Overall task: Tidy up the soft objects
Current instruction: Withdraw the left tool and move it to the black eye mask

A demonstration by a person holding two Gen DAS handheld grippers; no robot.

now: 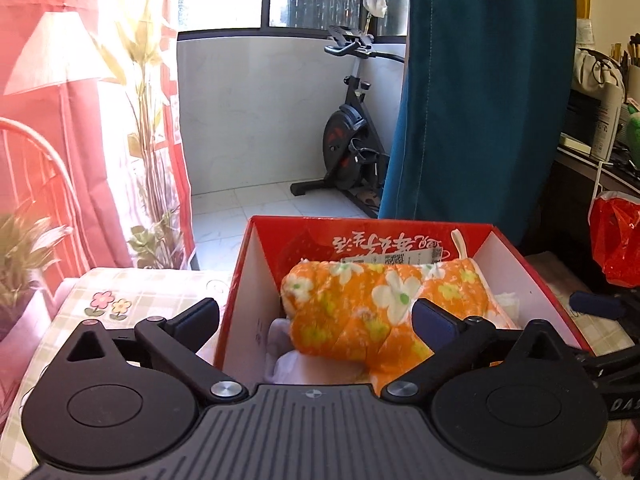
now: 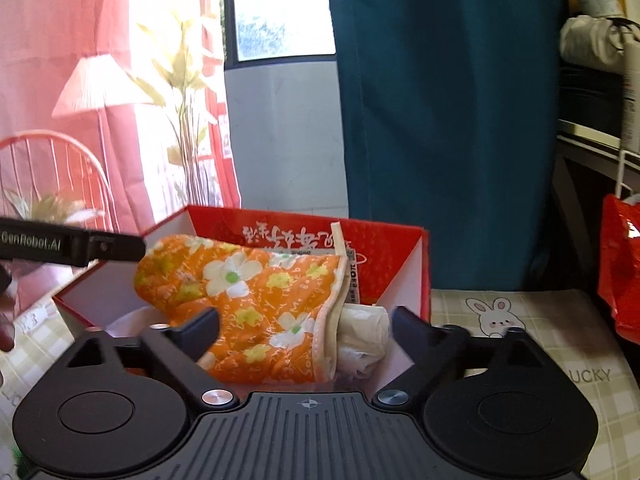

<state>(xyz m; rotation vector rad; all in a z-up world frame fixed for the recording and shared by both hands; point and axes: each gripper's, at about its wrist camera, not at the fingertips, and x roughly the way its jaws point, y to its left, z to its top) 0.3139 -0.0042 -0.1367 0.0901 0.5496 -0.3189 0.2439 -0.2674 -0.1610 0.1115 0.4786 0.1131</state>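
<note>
An orange oven mitt with white and yellow flowers [image 1: 360,308] lies inside an open red cardboard box [image 1: 256,248], on top of white soft items [image 1: 288,364]. My left gripper [image 1: 316,316] is open and empty, its fingers spread over the box's near left corner; the right finger overlaps the mitt in view. In the right wrist view the mitt [image 2: 260,300] fills the box [image 2: 404,248], with crumpled white cloth [image 2: 364,336] beside its cuff. My right gripper [image 2: 306,326] is open and empty just above the box's near edge.
The box stands on a checked tablecloth [image 2: 520,320] with flower and rabbit prints. A red plastic bag [image 2: 620,272] hangs at the right. Red and teal curtains, a plant, an exercise bike [image 1: 352,140] and a cluttered shelf lie beyond. The left gripper's body [image 2: 60,246] shows at the left.
</note>
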